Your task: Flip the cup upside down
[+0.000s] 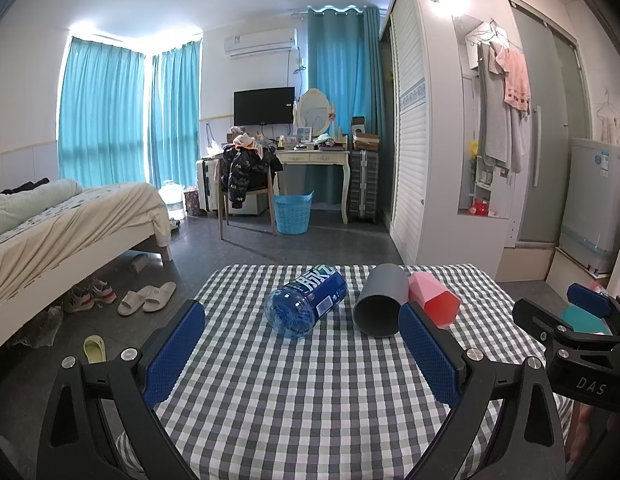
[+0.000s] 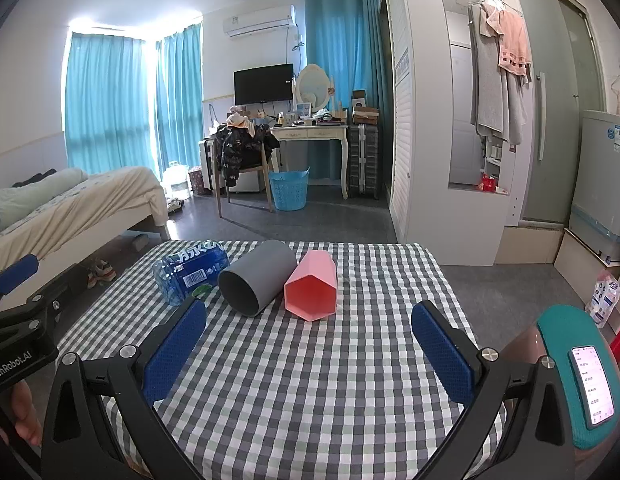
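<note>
A grey round cup (image 1: pixel 380 300) (image 2: pixel 256 278) lies on its side on the checked table, mouth toward me. A pink hexagonal cup (image 1: pixel 432 298) (image 2: pixel 311 285) lies on its side right beside it, touching it. My left gripper (image 1: pixel 302 344) is open and empty, hovering over the near table in front of the cups. My right gripper (image 2: pixel 310 344) is open and empty, just short of the pink cup. The right gripper also shows at the right edge of the left wrist view (image 1: pixel 582 320). The left gripper shows at the left edge of the right wrist view (image 2: pixel 18 300).
A blue plastic water bottle (image 1: pixel 308 300) (image 2: pixel 190 270) lies on its side left of the grey cup. The checked tablecloth (image 1: pixel 294 400) (image 2: pixel 310 400) covers a small table with floor on all sides. A phone (image 2: pixel 594 384) sits on a teal mount at right.
</note>
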Demonstrator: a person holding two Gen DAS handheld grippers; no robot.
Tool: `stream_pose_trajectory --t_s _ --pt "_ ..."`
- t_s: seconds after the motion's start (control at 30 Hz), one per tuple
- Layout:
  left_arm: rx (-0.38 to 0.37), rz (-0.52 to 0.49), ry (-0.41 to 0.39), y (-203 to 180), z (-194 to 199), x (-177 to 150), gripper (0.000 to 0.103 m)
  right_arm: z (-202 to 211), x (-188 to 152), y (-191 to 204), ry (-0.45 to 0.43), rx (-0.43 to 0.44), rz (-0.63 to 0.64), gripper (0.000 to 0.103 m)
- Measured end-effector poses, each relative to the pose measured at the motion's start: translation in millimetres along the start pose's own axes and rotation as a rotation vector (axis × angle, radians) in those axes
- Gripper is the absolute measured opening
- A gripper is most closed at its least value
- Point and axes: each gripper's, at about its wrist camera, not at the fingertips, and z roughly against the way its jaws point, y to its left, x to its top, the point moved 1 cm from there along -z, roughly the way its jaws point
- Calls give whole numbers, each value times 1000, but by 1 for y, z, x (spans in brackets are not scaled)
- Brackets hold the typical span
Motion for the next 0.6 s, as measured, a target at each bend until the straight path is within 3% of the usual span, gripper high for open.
stream_pose_trajectory --t_s 0.6 --pt "1 3 3 2 -4 -5 101 -2 -2 1 4 0 0 103"
